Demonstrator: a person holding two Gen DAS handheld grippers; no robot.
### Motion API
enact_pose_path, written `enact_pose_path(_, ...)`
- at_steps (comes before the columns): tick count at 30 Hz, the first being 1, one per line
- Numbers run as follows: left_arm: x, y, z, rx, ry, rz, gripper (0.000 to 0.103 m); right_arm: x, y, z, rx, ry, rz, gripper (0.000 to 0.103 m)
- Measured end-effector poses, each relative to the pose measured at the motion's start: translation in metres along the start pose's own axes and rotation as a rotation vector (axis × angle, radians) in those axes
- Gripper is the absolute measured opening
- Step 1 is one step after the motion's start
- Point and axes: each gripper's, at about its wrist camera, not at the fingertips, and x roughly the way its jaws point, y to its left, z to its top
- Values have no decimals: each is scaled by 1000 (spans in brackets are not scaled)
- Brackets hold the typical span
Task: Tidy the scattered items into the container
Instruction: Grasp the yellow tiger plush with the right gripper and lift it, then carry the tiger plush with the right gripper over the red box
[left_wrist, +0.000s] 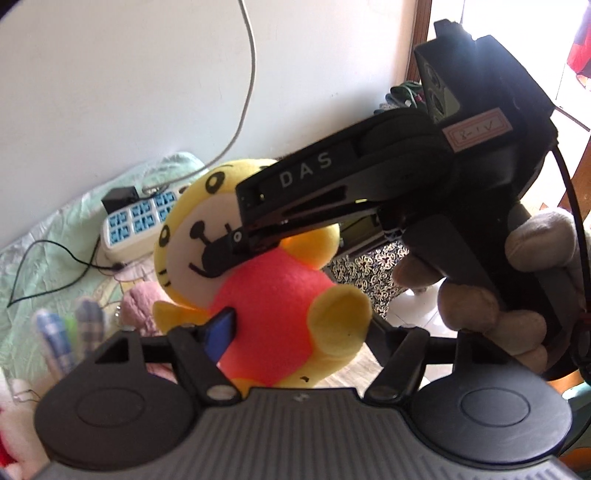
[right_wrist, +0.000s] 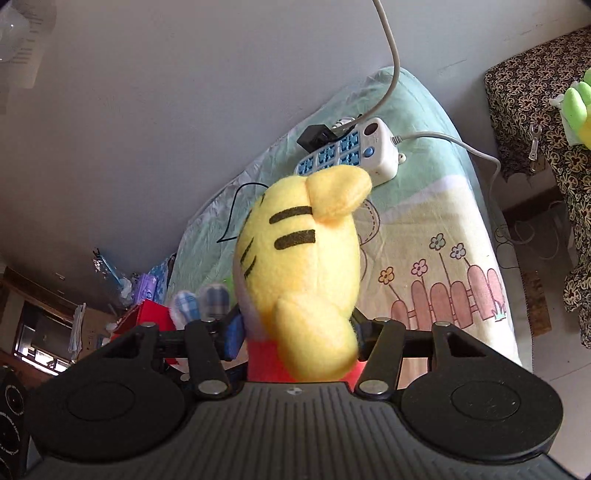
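A yellow tiger plush toy (left_wrist: 273, 295) in a red shirt hangs in the air above a bed. In the left wrist view my left gripper (left_wrist: 295, 332) closes on its red body, with the blue pad (left_wrist: 221, 332) pressing into its side. From the right, my right gripper (left_wrist: 229, 251), held by a gloved hand (left_wrist: 517, 314), clamps the toy at the neck below its face. In the right wrist view the back of the toy's head (right_wrist: 306, 251) fills the space between the right gripper's (right_wrist: 295, 336) fingers. I see no container that I can name.
A white power strip (right_wrist: 354, 155) with a grey cable lies on the green and yellow blanket (right_wrist: 424, 221). A pink plush (left_wrist: 142, 306) and a blue checked soft toy (right_wrist: 199, 302) lie at the bed's near end, beside a red box (right_wrist: 151, 314). Floral-covered furniture (right_wrist: 535, 92) stands to the right.
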Motion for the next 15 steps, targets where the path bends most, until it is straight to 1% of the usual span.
enact_pose_path(1,-3,0,-2,-3,1,2,71,-2,2,-2,9,-4,6,58)
enact_pose_path(3,-5,1,-9,-25,15,-4,68,4,0,-7,38,-4,-11,58)
enact_pose_path(4,-8,2,-12,-31,14,-5,68,3,-4,-11,60,-1,-16,58)
enact_pose_path(6,-22,2,-19,-24,-8,3,68,4,-1,-19,75,1,9,58)
enact_pose_path(8,-40,3,-24,-15,-46,28,68,-2,15,-29,47,-15,46,58)
enact_pose_path(11,-72,13,-31,-19,-111,91,68,-3,48,-38,-5,-38,102,58)
enact_pose_path(15,-121,45,-45,-40,-190,173,68,11,105,-40,-80,-46,168,58)
